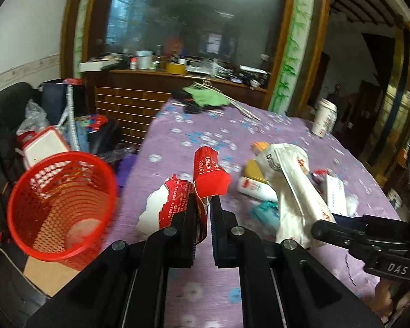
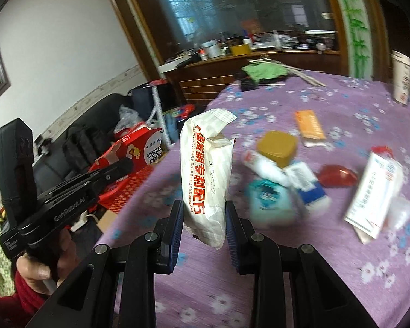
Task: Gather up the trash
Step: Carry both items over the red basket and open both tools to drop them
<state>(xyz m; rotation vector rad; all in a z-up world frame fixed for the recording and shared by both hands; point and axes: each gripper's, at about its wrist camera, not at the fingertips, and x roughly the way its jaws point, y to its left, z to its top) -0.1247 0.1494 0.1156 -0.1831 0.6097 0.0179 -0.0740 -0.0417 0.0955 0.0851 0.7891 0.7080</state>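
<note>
My left gripper [image 1: 203, 202] is shut on a torn red carton [image 1: 210, 175], held up over the left side of the purple flowered table [image 1: 194, 287]. A red mesh basket [image 1: 60, 207] stands just left of the table edge, below and left of the carton. My right gripper [image 2: 204, 207] is shut on a tall white packet with red characters [image 2: 207, 169], held upright above the table. In the left wrist view that white packet [image 1: 295, 183] and the right gripper [image 1: 318, 229] show at the right. In the right wrist view the left gripper [image 2: 125, 165] shows at the left, in a hand.
Loose trash lies on the table: a yellow box [image 2: 277, 147], an orange packet [image 2: 310, 127], a white bottle [image 2: 268, 169], a teal packet [image 2: 270, 202], a red wrapper [image 2: 337, 176], a white box [image 2: 374, 194]. A paper cup [image 2: 401, 76] and green cloth [image 2: 262, 71] sit farther back.
</note>
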